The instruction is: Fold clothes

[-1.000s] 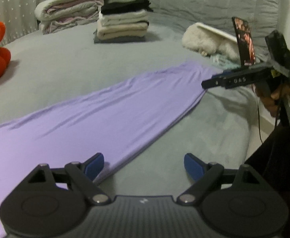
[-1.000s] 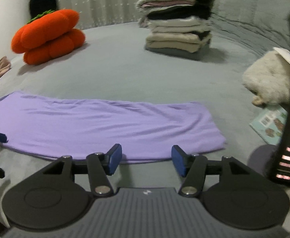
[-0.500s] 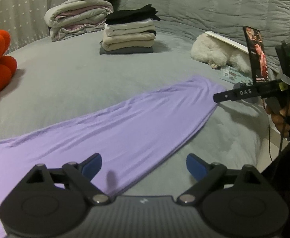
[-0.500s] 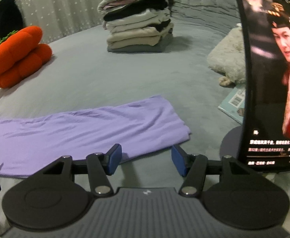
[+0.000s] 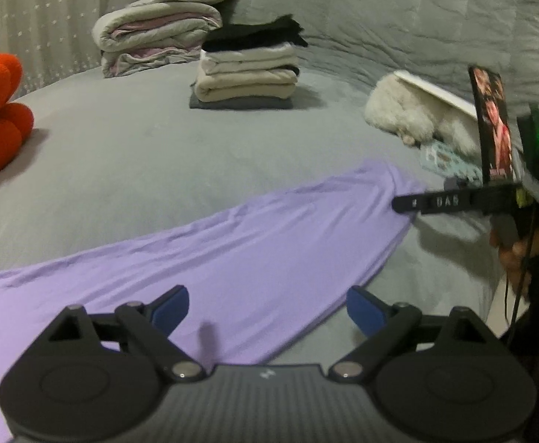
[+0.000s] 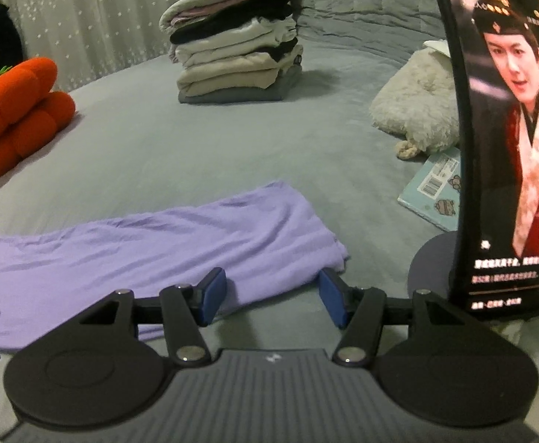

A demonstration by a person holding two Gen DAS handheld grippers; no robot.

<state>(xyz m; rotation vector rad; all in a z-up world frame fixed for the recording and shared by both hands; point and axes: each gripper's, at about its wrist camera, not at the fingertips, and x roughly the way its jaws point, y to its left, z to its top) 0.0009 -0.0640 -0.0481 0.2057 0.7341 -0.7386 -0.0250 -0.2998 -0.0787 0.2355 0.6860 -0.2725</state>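
Right, both of mine are spread wide and holding nothing. The purple garment [image 6: 158, 243] lies as a long flat strip along the near edge of the bed [image 5: 158, 155], already narrowed lengthwise by the look of it, with one short end near the phone stand [image 6: 435, 258]. My right hand-held gripper [image 6: 272, 295] hovers low at that short end, fingers straddling the near corner of the cloth, not closed on it. My left hand-held gripper [image 5: 267, 308] sits over the near long edge further along the strip. Can't tell from this alone whether another fold is due or the strip is about to be released as is. Risks: fabric looks thin and slippery, so a pinch at the corner could catch only the top layer and the layers would slide apart on lifting. Ripples near the right end [image 6: 262, 217] would get trapped in any fold. The phone [image 6: 509, 140] stands just beside my right hand-held gripper; a swing outward could knock it over. The book [image 6: 435, 192] and the fluffy cushion [image 6: 417, 107] are close to that end too. The stack of folded clothes [image 5: 247, 74] is well apart, toward the far side of the bed.
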